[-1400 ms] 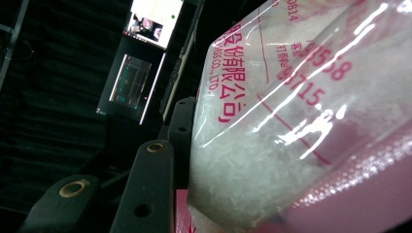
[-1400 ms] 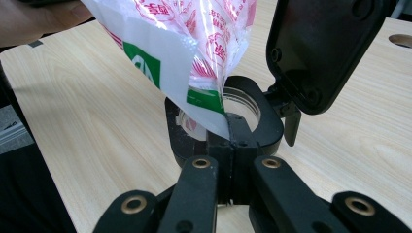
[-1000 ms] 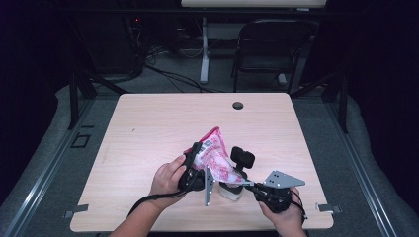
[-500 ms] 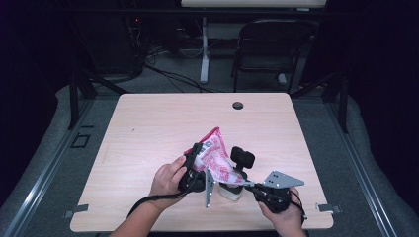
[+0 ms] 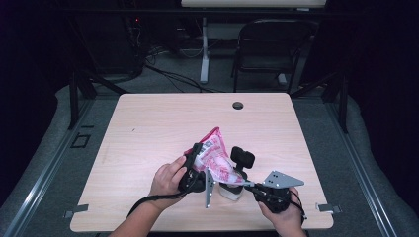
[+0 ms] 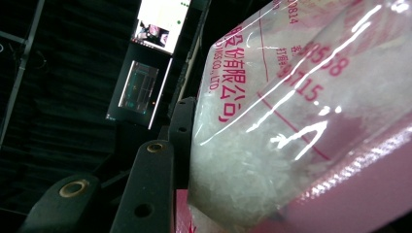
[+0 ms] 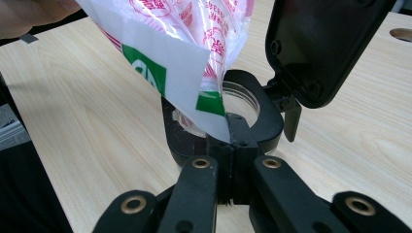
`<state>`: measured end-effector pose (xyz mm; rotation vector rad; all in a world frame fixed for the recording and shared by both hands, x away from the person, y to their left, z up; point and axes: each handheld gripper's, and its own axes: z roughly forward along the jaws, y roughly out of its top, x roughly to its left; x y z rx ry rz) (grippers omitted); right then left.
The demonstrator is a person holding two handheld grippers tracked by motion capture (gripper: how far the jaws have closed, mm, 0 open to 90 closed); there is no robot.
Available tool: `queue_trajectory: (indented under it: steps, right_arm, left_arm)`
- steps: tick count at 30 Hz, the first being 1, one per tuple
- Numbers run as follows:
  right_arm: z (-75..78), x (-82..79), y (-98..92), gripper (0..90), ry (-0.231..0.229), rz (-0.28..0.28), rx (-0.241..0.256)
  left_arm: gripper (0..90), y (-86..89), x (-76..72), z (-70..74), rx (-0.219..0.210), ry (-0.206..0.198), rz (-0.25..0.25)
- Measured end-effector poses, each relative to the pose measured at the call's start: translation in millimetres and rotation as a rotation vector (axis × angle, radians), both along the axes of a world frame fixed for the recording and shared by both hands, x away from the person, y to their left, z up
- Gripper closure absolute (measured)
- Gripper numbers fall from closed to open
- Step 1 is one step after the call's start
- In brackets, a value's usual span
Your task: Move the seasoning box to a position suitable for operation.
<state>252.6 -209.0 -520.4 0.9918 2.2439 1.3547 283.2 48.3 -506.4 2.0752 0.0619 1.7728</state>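
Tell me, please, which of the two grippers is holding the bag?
The left gripper holds the pink-printed bag tilted; the right gripper clamps the clear jar beneath.

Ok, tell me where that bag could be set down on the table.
Bare wood runs along the table left of the bag, and across the far half up to the round hole. It is crowded near the front edge, around the container and both grippers.

The bag (image 5: 215,155) sits tilted above the jar (image 5: 231,190), near the table's (image 5: 148,128) front edge. Left gripper (image 5: 193,170) lies left of the bag, right gripper (image 5: 247,185) right of the jar. The cable hole (image 5: 238,105) lies well behind, near the far edge.
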Motion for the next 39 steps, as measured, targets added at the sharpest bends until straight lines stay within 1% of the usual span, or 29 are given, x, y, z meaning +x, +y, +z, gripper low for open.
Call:
queue_trajectory:
  steps: [4, 7, 8, 18, 20, 23, 39]
  right_arm:
    - [-0.2, 0.1, 0.0, 90.0, 0.001, -0.002, -0.002]
    - [-0.4, 0.1, 0.0, 90.0, 0.000, -0.003, -0.002]
    - [-0.3, 0.1, -0.1, 90.0, 0.000, -0.003, -0.002]
    - [-0.5, 0.3, -0.7, 90.0, 0.002, -0.003, -0.001]
    - [-0.5, 0.3, -0.7, 90.0, 0.002, -0.004, 0.000]
    - [-0.5, 0.4, -0.8, 90.0, 0.001, -0.005, 0.002]
    - [-0.9, 1.6, -0.4, 90.0, 0.000, -0.003, 0.001]
  left_arm:
    - [67.5, -0.4, -0.5, 0.8, 0.005, -0.003, 0.000]
    - [67.5, -1.2, -0.7, 1.7, 0.004, -0.014, -0.006]
    - [67.5, -1.4, -1.2, 2.2, 0.006, -0.009, -0.003]
    - [67.5, -2.2, -0.7, 3.0, 0.007, -0.014, -0.008]
    - [67.5, -2.3, -1.2, 3.3, 0.005, -0.005, -0.004]
    - [67.5, -2.4, -0.8, 3.8, 0.006, -0.016, -0.009]
    - [67.7, -2.8, -0.6, 5.5, -0.001, -0.021, -0.013]
